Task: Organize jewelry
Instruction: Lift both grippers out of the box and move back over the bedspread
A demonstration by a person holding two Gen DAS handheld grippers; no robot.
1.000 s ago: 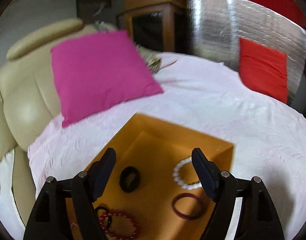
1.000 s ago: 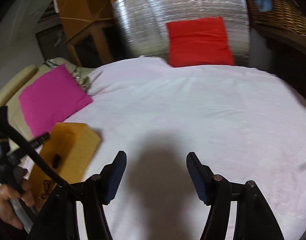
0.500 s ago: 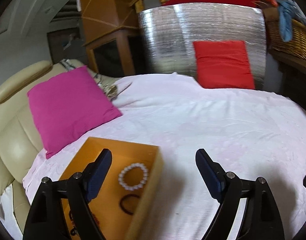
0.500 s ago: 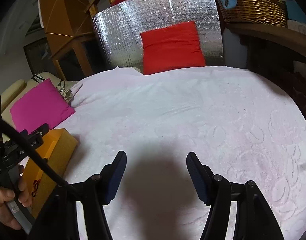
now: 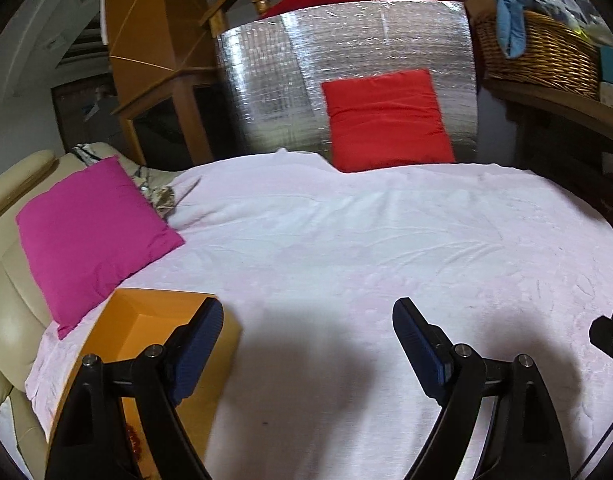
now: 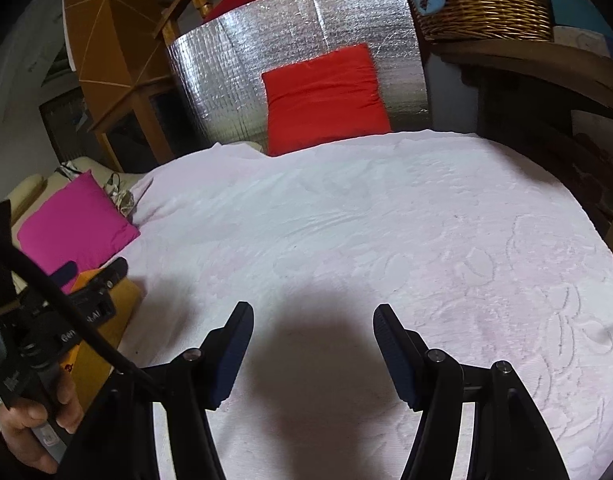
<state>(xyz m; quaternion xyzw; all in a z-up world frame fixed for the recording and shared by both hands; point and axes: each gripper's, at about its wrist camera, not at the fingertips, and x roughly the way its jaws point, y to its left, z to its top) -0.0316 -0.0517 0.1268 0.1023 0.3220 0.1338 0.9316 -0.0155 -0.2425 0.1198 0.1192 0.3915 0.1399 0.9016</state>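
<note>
An orange open box (image 5: 146,320) sits on the pale pink bedspread (image 5: 346,240) at the lower left of the left wrist view; a bit of red bead bracelet (image 5: 133,442) shows inside it, and the rest of its contents are hidden behind the gripper. My left gripper (image 5: 306,328) is open and empty, held above the bedspread just right of the box. My right gripper (image 6: 312,334) is open and empty over bare bedspread. In the right wrist view the box (image 6: 106,320) lies at the left, partly behind the hand-held left gripper (image 6: 66,320).
A magenta pillow (image 5: 90,232) lies left of the box on a cream sofa (image 5: 6,300). A red pillow (image 5: 386,120) leans on a silver foil panel (image 5: 306,80) at the back. A wicker basket (image 5: 538,52) stands on a wooden shelf at the right.
The left gripper has swung right and tilted up, away from over the box; the bracelets have slid out of its view. The right gripper's view has lifted slightly. Both stayed open.
</note>
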